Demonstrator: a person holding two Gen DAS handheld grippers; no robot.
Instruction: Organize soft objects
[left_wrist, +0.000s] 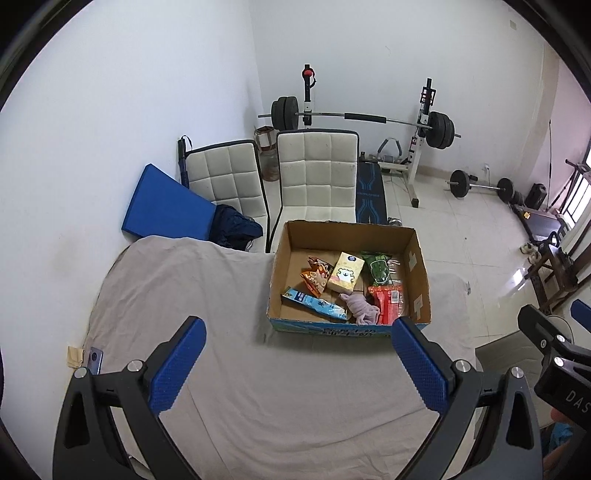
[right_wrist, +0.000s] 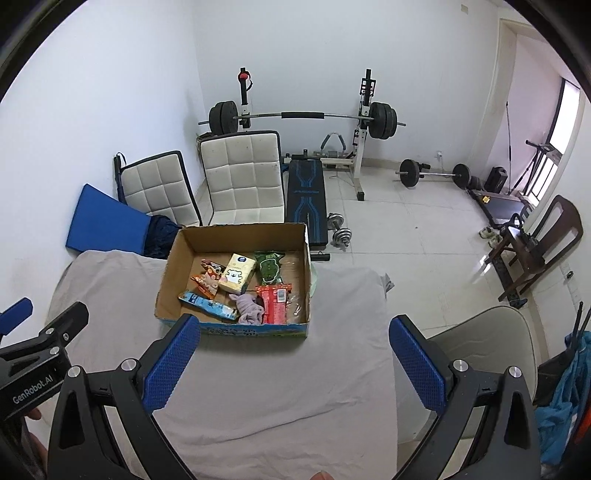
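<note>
Two grippers hover over grey-sheeted table (left_wrist: 258, 387), left gripper (left_wrist: 297, 354) and right gripper (right_wrist: 291, 350) both jaws spread, empty. Cardboard box (left_wrist: 419, 273) at far edge holds tissue pack (left_wrist: 345, 275), red packet (left_wrist: 388, 302), pink cloth (left_wrist: 360, 308).

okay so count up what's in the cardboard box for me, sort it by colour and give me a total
In the box:
Orange: 1, snack bag
Cream: 1, tissue pack
Green: 1, packet
Red: 1, packet
Light blue: 1, long packet
Lilac: 1, cloth
Total: 6
Both grippers, left and right, are open and empty.
</note>
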